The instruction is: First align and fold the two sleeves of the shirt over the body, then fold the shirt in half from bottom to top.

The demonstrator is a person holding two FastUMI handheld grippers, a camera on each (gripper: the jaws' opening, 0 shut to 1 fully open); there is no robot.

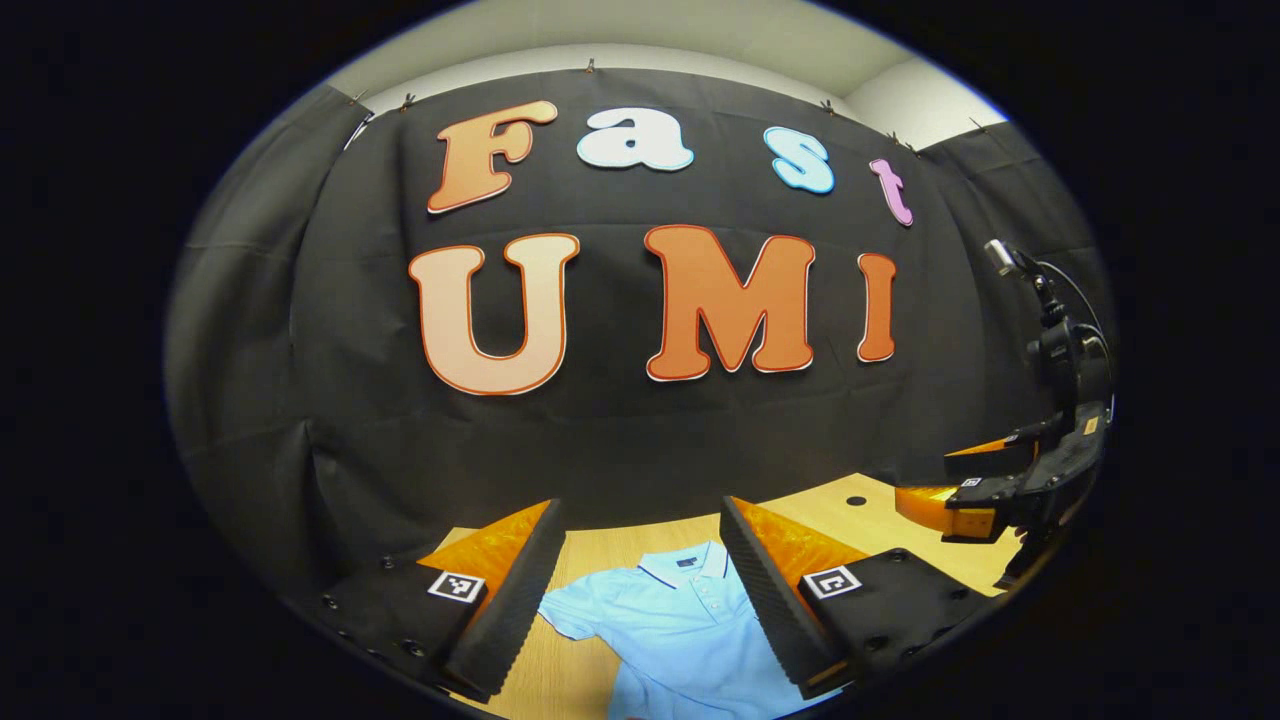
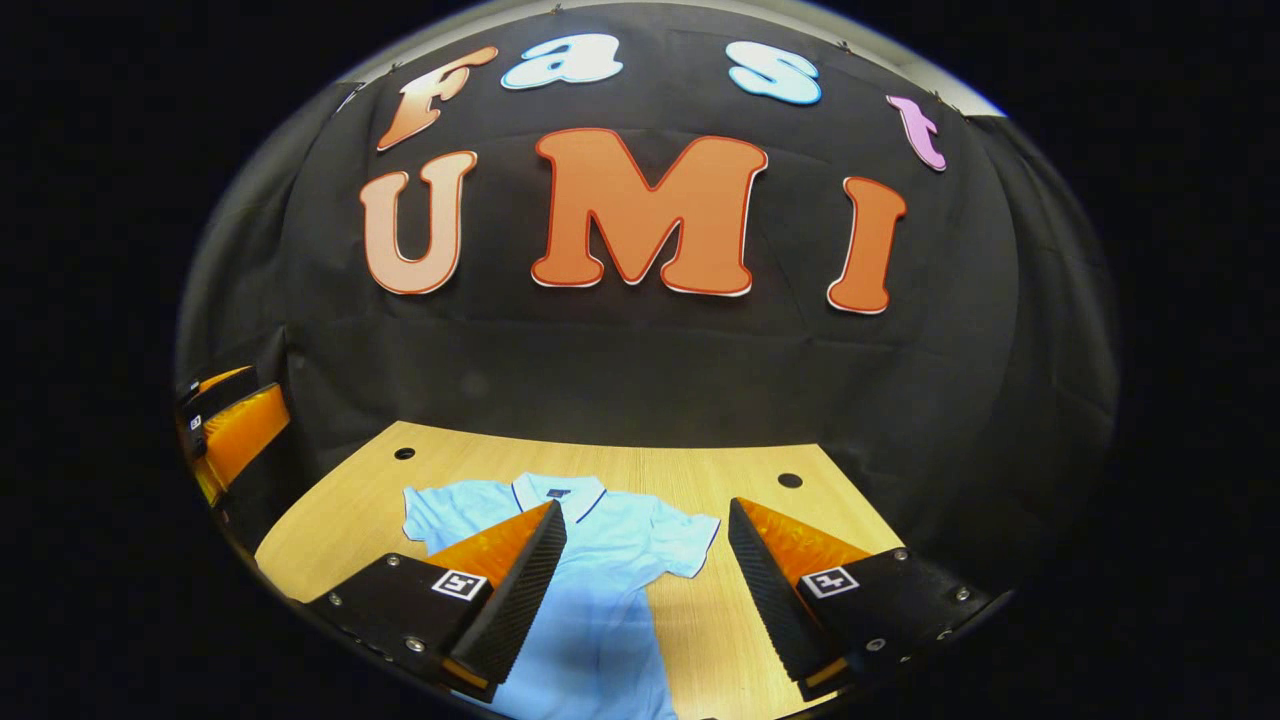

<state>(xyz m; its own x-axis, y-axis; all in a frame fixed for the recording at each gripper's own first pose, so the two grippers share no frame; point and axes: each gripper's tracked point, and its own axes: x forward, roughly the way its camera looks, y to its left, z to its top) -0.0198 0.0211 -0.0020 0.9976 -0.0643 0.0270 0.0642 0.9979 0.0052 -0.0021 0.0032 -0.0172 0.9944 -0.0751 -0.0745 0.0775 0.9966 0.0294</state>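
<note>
Two claws wide, both above the shirt.
I hold my left claw (image 1: 640, 590) and right claw (image 2: 645, 590) gaping over the blue shirt (image 2: 600, 560), flat on the table (image 2: 700, 465), collar far.

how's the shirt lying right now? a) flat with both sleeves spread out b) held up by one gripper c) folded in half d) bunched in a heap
a: the shirt lies flat on the table, collar toward the wall, both sleeves out to the sides, and the right gripper hangs open above it, gripping nothing.
</note>
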